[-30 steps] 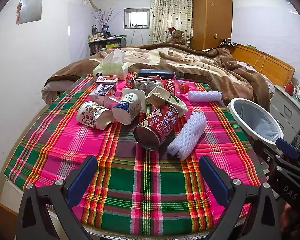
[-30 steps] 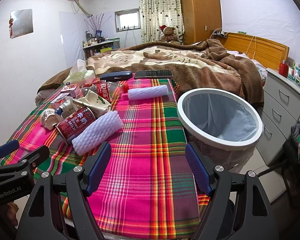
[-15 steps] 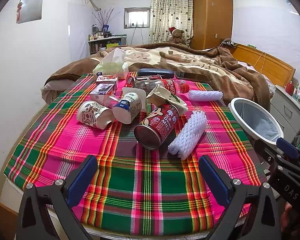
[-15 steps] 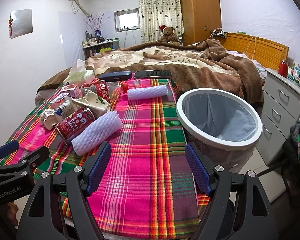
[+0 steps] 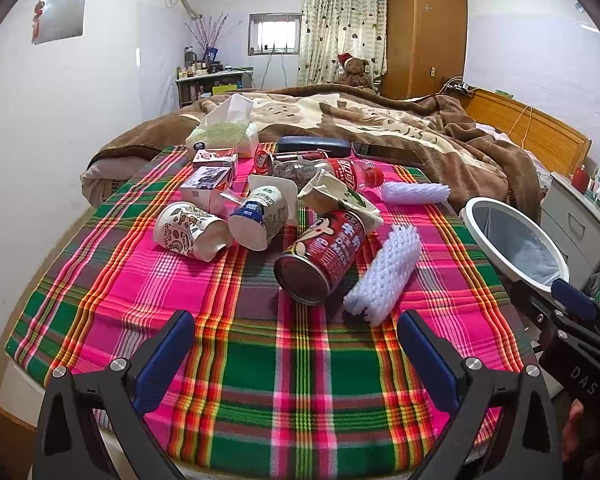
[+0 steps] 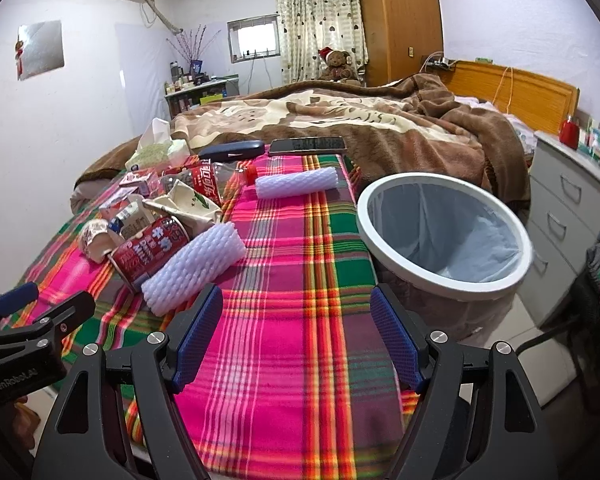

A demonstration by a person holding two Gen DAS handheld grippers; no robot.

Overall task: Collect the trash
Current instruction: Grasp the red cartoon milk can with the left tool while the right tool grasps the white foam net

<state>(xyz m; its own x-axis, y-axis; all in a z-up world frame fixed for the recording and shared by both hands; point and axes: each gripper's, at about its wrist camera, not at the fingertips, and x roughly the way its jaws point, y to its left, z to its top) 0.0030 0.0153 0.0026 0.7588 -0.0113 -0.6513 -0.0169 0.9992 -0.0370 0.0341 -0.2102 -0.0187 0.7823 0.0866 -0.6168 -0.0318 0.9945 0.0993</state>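
Nothing shifted since earlier frames; both grippers, left (image 5: pixel 292 344) and right (image 6: pixel 296 332), spread and empty; red can (image 5: pixel 320 256): light, rigid, slippery, roll-prone; grip mid-body across its width.

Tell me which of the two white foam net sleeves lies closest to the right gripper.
The foam net sleeve beside the red milk can, just ahead of the right gripper. The other sleeve lies farther back, crosswise near the phone.

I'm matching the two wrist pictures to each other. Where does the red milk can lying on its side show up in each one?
Left wrist: red can at centre, open end toward the camera.
Right wrist: red can at left, partly behind the near white foam sleeve.
Shared landmark: that foam sleeve, beside the can in both.
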